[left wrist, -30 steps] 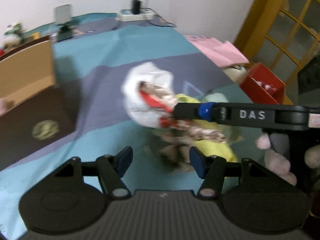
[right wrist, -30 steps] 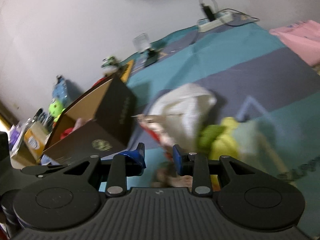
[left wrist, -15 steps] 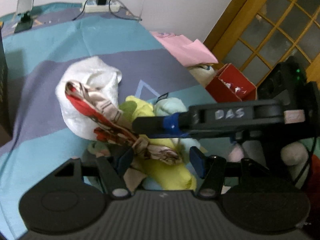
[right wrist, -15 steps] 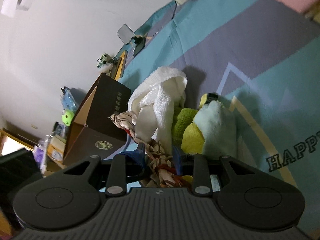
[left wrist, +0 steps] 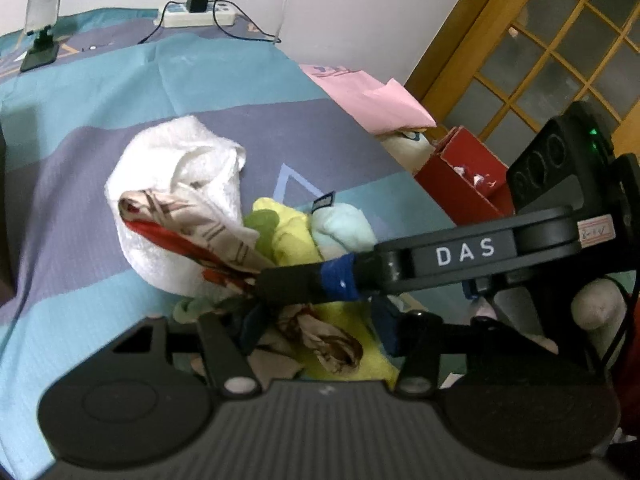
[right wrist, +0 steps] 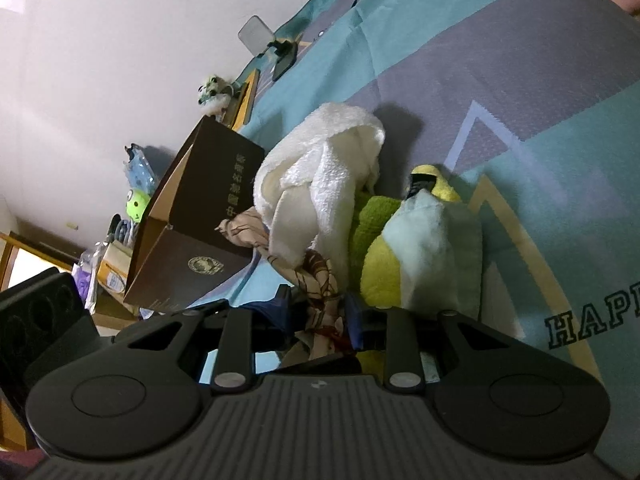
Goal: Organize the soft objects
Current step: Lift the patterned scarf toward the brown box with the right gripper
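- Nearest, the left tool [left wrist: 316,330] straddles the near end of the patterned scarf [left wrist: 188,220] and the yellow-green cloth under it; its jaws have just been closing, yet the pads do not visibly press the fabric, so I read it as unclenched.
- The right tool [right wrist: 318,316] has the same scarf running up between its blue pads; its jaws have also just been closing and now look clenched on the twisted silk.
- In the left wrist view the right tool's finger crosses the pile from the right-hand side, so both tools work the same bundle close together.
- Just behind lie the rest of the soft things in one heap: a white towel [right wrist: 320,172], a green cloth [right wrist: 372,216] and a pale mint-and-yellow cloth [right wrist: 424,256], all touching and overlapping on the bed cover [right wrist: 520,80].
- My judgement: sorting has barely begun. Nothing lies folded or set apart, and the scarf is only now being taken up.
- Further off, a dark open cardboard box [right wrist: 200,220] stands just beside the heap toward the bed's wall-side edge, a likely place for the items; what it holds cannot be seen.
- The cover beyond the heap lies open toward the far edge, giving room to lift and spread.
- At the far edge sit a power strip [left wrist: 196,16] and a phone stand [left wrist: 40,28]; a pink sheet [left wrist: 368,96] hangs over the door-side edge.
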Tool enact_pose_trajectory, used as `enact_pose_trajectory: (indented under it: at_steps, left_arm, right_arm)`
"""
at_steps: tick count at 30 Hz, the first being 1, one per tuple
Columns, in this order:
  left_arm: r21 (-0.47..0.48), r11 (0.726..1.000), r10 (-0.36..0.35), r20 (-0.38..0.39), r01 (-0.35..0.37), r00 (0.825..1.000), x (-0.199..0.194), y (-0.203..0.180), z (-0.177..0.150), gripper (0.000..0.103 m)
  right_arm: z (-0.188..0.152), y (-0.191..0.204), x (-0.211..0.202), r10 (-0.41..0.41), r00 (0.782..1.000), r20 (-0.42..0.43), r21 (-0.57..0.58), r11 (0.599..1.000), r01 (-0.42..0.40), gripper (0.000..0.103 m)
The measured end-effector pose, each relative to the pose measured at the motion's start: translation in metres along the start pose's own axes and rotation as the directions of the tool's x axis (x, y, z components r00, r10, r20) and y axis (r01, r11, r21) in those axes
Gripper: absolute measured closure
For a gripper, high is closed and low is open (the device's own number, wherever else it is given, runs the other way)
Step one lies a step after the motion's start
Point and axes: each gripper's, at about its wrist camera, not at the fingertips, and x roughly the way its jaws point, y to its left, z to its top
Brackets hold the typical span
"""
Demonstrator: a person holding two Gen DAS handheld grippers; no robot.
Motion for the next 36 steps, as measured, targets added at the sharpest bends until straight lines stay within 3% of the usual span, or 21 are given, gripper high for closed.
enact_pose_trajectory:
  at_steps: [9, 18, 28, 32, 36]
  left_arm:
    - [0.053, 0.998, -0.049, 0.075, 0.045, 0.996, -0.038, 0.0, 0.003, 0.052]
    - [0.085, 0.996, -0.036, 0.185, 0.021, 0.982, -0.096, 0.019, 0.012, 0.051]
    - [0.102, 0.99, 0.052, 0.357, -0.095, 0.933, -0.178, 0.071, 0.023, 0.05]
    - [0.076, 0.987, 0.102, 0.396, -0.144, 0.913, -0.198, 0.105, 0.029, 0.05]
    - [0.025, 0.986, 0.141, 0.395, -0.164, 0.908, -0.205, 0.145, 0.033, 0.051]
  right_arm:
    - [0.0, 0.03, -0.014, 0.05, 0.999, 0.011, -0.047, 0.998, -0.05, 0.093]
    - [0.006, 0.084, 0.001, 0.107, 0.992, 0.061, -0.122, 0.988, -0.098, 0.093]
    - [0.036, 0.166, 0.05, 0.226, 0.969, 0.096, -0.254, 0.947, -0.196, 0.093]
    - [0.049, 0.194, 0.084, 0.26, 0.96, 0.104, -0.302, 0.928, -0.218, 0.093]
    - [0.057, 0.21, 0.118, 0.261, 0.959, 0.114, -0.34, 0.917, -0.209, 0.093]
